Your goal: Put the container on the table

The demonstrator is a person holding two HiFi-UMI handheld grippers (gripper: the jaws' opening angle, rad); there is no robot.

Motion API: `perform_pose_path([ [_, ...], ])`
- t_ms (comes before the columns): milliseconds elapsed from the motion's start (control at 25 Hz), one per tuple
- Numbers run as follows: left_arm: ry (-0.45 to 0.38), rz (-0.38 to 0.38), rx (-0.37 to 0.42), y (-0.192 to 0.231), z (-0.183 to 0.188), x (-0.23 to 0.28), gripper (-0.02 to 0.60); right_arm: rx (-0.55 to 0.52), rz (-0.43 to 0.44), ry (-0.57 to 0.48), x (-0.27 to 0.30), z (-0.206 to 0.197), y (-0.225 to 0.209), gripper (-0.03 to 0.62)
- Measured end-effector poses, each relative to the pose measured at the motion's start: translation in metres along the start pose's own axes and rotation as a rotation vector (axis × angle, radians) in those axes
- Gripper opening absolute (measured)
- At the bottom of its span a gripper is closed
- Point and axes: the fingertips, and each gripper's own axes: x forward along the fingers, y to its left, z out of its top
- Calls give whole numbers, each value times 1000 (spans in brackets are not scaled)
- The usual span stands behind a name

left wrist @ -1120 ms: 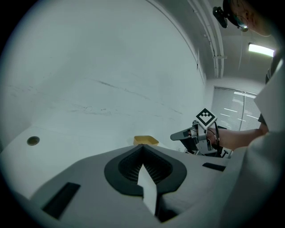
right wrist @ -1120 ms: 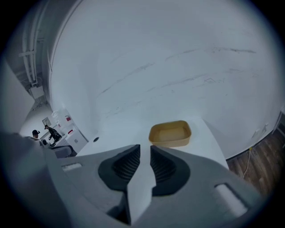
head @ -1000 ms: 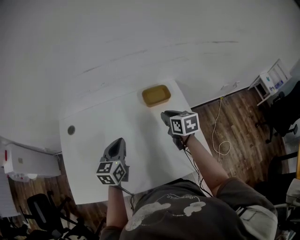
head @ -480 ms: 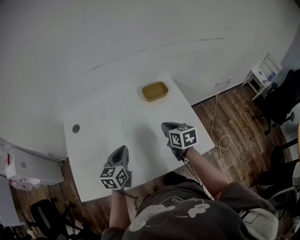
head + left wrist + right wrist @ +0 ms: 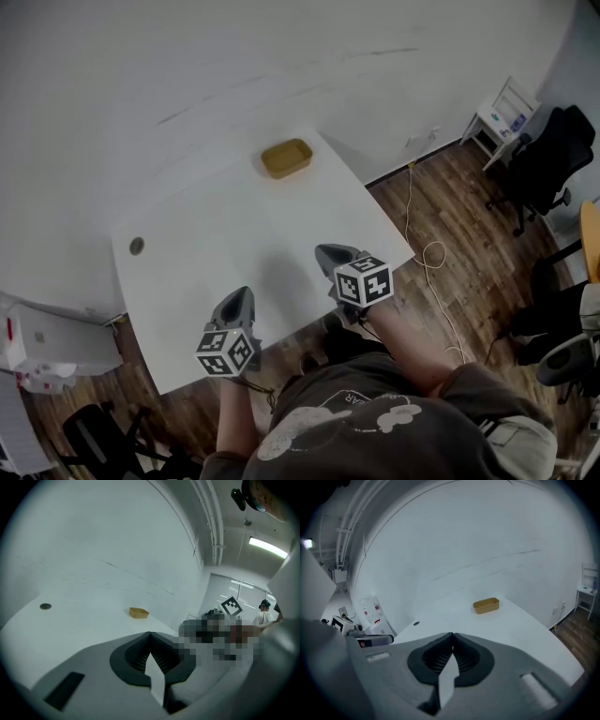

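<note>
A small yellow container [image 5: 286, 157] rests on the white table [image 5: 225, 234] near its far right corner, upright and alone. It also shows far off in the left gripper view as the container [image 5: 138, 613] and in the right gripper view as the container [image 5: 486, 605]. My left gripper [image 5: 238, 298] hovers over the table's near edge, jaws shut with nothing between them. My right gripper [image 5: 328, 253] hangs over the near right part of the table, also shut and empty. Both grippers are well short of the container.
A small round dark cap [image 5: 137, 246] sits at the table's far left. Wooden floor with a white cable [image 5: 427, 253] lies to the right. Dark chairs [image 5: 539, 164] and a white side table [image 5: 497, 117] stand at the far right. A white wall backs the table.
The head view has pulled back and shifted, so the table and container sit further left in frame. Both grippers have drawn back toward the near edge, still shut.
</note>
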Motion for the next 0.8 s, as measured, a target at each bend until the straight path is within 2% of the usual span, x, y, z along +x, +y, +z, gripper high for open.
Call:
perform_pose_path([
  [240,12,-22,4,-13,-6,-2,-3,1,36,10,-7,-11,4,0],
  [480,4,8,0,-21,-9,-6,-3,-9,81,10,-14,-26,7,-1],
  [800,18,10,14,-66,-21,-8,-3,-7,111,3,-56,-41,-4,0],
])
